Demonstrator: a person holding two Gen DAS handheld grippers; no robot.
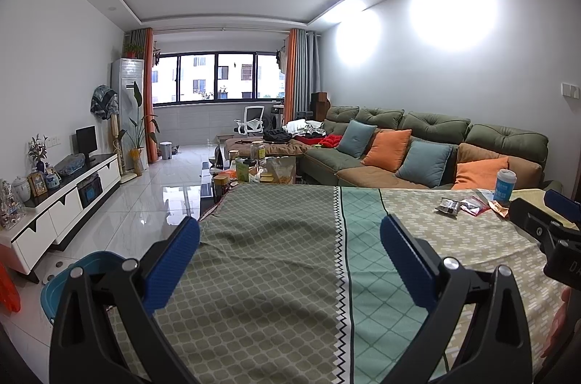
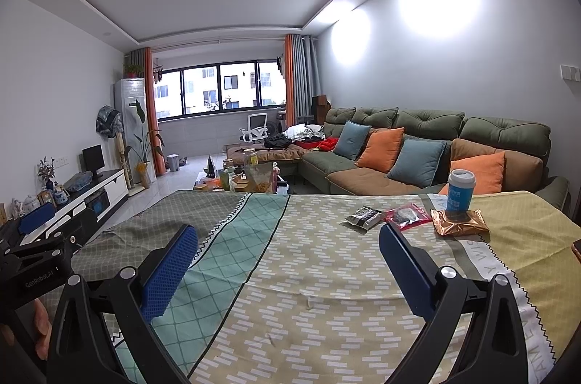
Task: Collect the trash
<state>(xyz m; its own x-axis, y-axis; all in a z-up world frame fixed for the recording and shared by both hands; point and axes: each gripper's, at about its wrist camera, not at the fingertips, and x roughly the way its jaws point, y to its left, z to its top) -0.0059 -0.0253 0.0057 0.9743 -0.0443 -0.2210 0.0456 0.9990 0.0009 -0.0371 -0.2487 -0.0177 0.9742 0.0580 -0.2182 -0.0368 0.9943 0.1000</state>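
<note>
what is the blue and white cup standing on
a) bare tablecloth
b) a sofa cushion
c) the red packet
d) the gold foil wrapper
d, in the right wrist view the cup stands on the gold foil wrapper, with the red packet lying beside it on the tablecloth.

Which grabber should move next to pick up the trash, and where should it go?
Probably the right gripper should ease forward toward the grey wrapper, the nearest piece. It is open and empty, and the wrappers lie on the tablecloth ahead of it. The left gripper is open too, but farther away.
</note>
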